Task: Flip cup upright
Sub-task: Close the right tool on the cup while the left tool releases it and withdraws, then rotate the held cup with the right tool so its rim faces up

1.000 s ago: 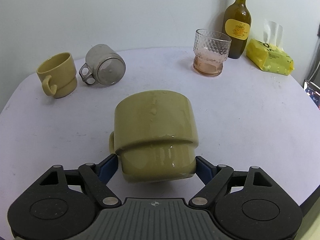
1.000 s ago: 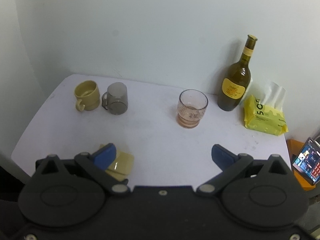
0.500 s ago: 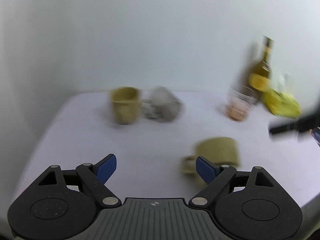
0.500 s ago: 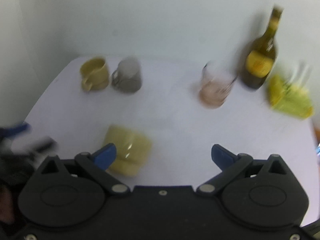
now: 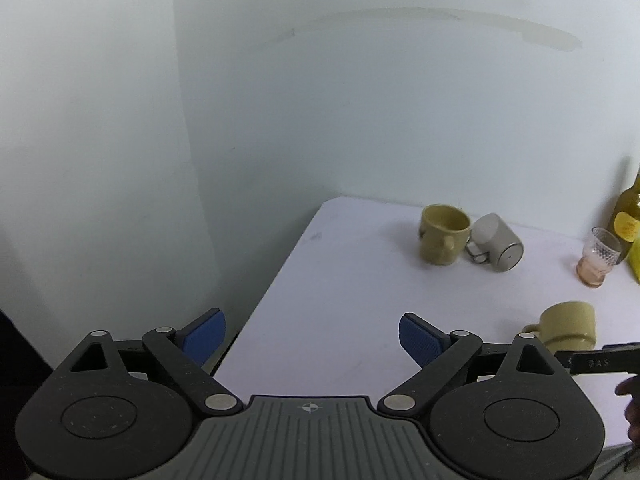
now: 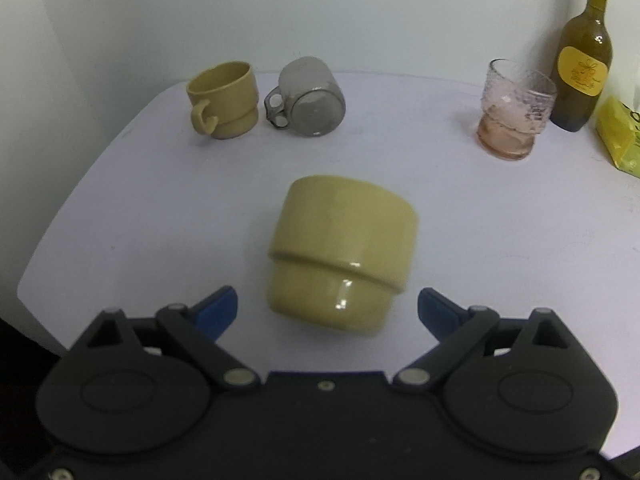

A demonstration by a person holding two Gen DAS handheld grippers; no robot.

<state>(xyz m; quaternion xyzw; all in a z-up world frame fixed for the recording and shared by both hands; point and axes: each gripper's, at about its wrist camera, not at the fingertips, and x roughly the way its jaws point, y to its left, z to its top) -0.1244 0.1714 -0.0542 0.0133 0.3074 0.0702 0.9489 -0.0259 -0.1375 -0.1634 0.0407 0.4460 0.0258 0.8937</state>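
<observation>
**Upside-down yellow cup, right gripper lined up**

On the white table (image 6: 120,208), near the front edge: yellow cup (image 6: 342,256) sitting rim-down, base up. Right gripper (image 6: 327,309) spread wide, pads either side of the base, not touching yet. Left gripper (image 5: 312,338) also spread, empty, off to the side. Probably glazed ceramic, so stiff, heavy-ish, slippery, chippable. Best grabbed across the stepped lower section, w/ firm squeeze.
</observation>
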